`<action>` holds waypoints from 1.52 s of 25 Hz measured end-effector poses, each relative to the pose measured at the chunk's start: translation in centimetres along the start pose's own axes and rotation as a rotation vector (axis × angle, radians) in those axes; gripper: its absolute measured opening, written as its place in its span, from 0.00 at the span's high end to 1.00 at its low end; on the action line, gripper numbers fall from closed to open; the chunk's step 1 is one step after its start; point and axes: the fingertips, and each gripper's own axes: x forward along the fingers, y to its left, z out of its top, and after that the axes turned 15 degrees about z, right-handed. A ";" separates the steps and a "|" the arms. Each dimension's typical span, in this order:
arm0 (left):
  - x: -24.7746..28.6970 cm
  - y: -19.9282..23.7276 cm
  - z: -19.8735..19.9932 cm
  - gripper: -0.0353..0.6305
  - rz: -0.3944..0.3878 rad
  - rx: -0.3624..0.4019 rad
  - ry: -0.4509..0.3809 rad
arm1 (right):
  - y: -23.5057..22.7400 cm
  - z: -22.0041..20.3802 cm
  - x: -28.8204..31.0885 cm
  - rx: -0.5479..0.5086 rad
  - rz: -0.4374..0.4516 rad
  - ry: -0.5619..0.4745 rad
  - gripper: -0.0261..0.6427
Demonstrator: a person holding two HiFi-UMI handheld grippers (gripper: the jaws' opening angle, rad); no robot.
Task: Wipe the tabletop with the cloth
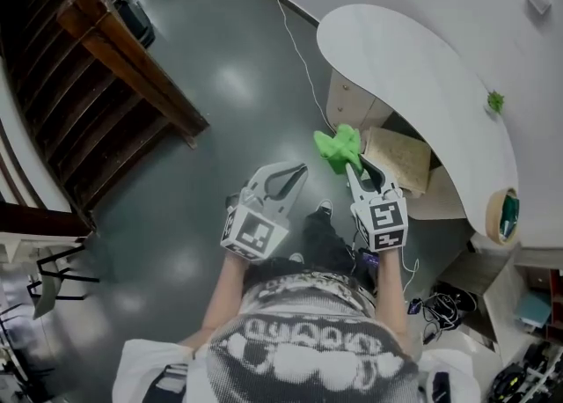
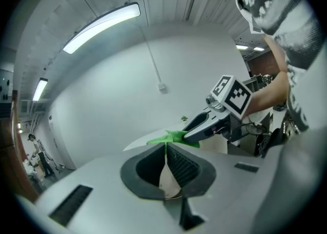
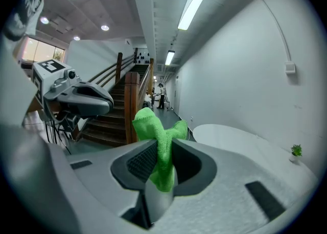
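Observation:
A bright green cloth (image 1: 338, 147) sticks up in a bunch out of my right gripper (image 1: 354, 166), which is shut on it in the air above the floor. In the right gripper view the cloth (image 3: 156, 135) is pinched between the closed jaws (image 3: 162, 152). The white curved tabletop (image 1: 413, 67) lies ahead and to the right, apart from the cloth. My left gripper (image 1: 301, 169) hangs beside the right one, shut with nothing in it (image 2: 165, 148). The left gripper view shows the right gripper (image 2: 207, 124) and the cloth (image 2: 171, 137) in front of the tabletop (image 2: 145, 143).
A small green plant (image 1: 495, 101) stands on the table by the wall. A wooden cabinet (image 1: 400, 157) sits under the table. A dark staircase (image 1: 88, 84) rises at the left. Cables (image 1: 440, 306) lie on the floor at the lower right.

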 end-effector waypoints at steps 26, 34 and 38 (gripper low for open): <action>21.6 0.0 2.5 0.93 -0.076 0.080 0.041 | -21.7 -0.4 3.1 0.113 -0.045 -0.051 0.83; 24.7 -2.3 3.1 0.93 -0.205 0.132 0.015 | -23.6 -1.0 1.1 0.169 -0.138 -0.091 0.83; 26.4 -2.7 3.2 0.93 -0.270 0.138 -0.017 | -25.4 -2.2 0.6 0.209 -0.210 -0.084 0.83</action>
